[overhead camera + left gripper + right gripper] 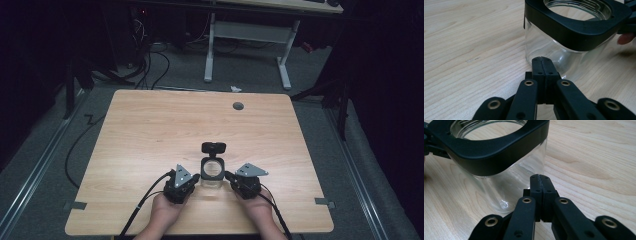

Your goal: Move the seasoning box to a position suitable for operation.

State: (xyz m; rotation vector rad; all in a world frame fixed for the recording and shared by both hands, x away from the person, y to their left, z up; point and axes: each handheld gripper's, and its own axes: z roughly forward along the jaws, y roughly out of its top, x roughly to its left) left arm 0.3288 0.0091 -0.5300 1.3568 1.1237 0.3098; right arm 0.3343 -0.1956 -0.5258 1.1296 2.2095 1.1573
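Both grippers closed and empty-handed: the left gripper [541, 59] has its black jaws pressed flat together with nothing between them, tips just short of the clear glass jar [549, 47], which rises at its one o'clock. The right gripper [540, 177] mirrors it, jaws likewise shut on nothing, with the same jar at its eleven o'clock, the glass wall near the tips; whether either tip actually touches the glass cannot be told.

From the high view, the left gripper [196, 176] and right gripper [229, 175] flank the jar [212, 171] at nine and three o'clock, each held in a hand [167, 210] coming in from six o'clock. The jar stands upright on the wooden table [150, 130], slightly toward the near edge from centre. A square black collar [574, 25] rings its open mouth, and a black lid [213, 147] sits just beyond at twelve o'clock, apparently hinged back.

The work in hand looks like steadying or taking hold of the jar. To do that well, the jaws would need to open first, then meet the jar on the rigid black collar rather than the slick glass, both sides pressing evenly so the light, empty vessel neither tips nor skates across the smooth tabletop.
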